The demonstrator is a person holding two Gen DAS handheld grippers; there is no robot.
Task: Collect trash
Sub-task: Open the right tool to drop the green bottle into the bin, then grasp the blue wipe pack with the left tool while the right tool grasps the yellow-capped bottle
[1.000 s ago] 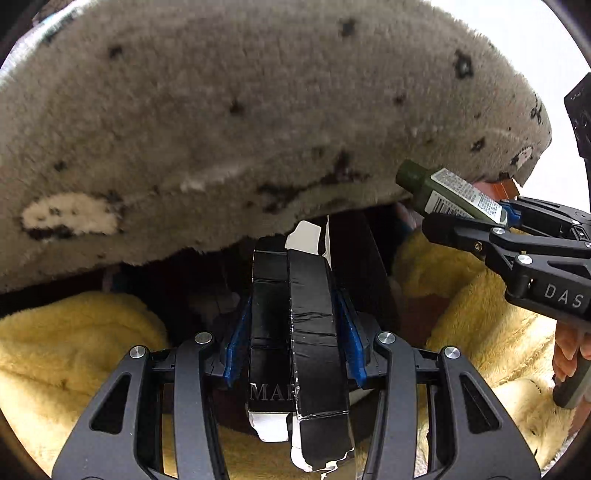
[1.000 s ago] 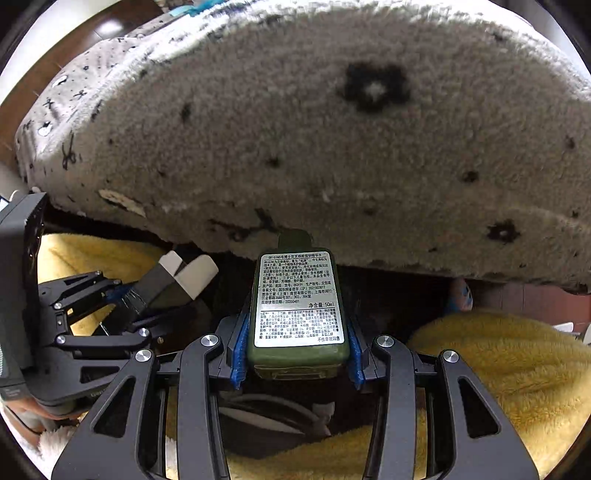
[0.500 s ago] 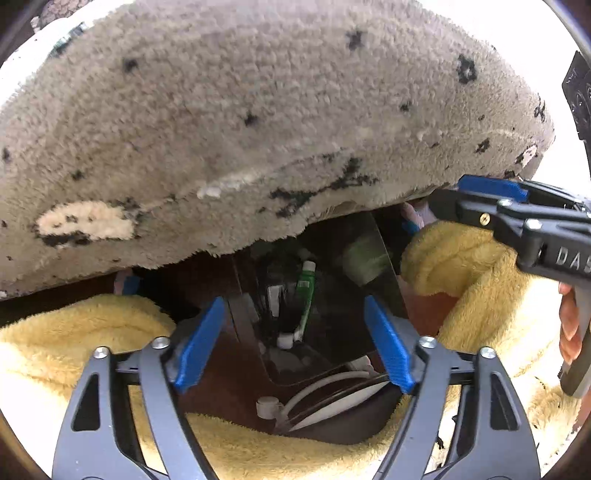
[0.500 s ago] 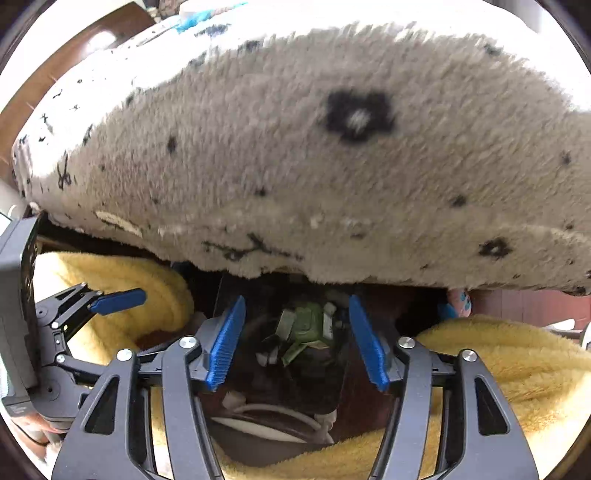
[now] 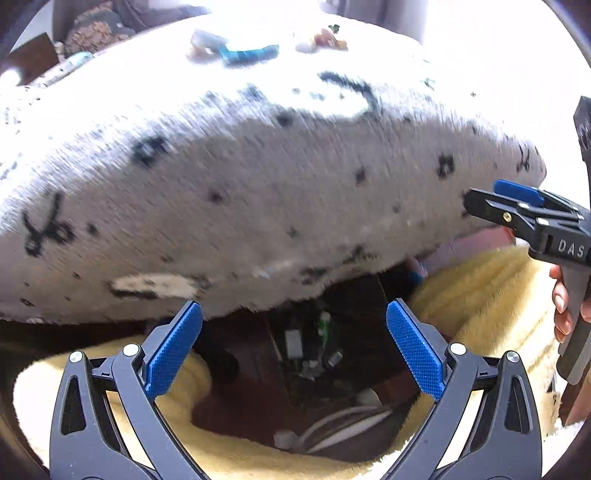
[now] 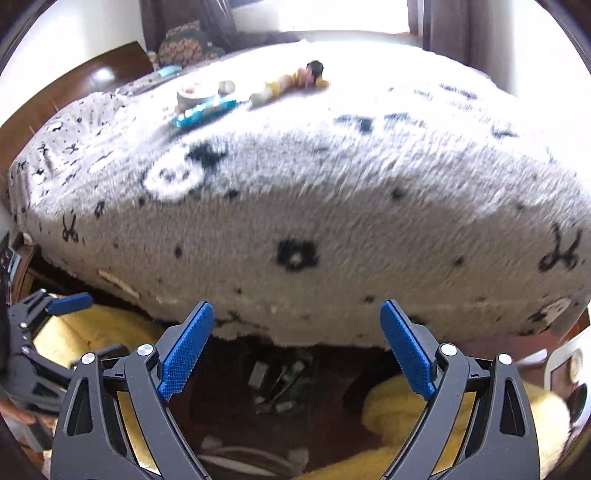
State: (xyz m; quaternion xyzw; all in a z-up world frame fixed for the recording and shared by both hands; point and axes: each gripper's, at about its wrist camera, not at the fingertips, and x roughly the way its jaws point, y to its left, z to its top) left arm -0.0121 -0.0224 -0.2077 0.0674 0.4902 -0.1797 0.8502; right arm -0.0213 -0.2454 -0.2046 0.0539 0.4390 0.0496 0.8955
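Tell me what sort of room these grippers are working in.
Most likely a bedroom. A bed with a fluffy grey patterned blanket fills both views, a wooden headboard stands at its far end, and curtains hang by a bright window. A yellow plush rug lies on the floor beside it.

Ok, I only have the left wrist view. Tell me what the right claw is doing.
Observer: The right claw is wide open, nothing between its pads, aimed at the trash under the bed's edge.
Operator: Say what lies to its right.
Observer: A white device sits at the frame's edge, past the yellow blanket.
Operator: Describe the things on the bed.
Observer: A small doll in yellow lies beside a round white tin and a blue packet.
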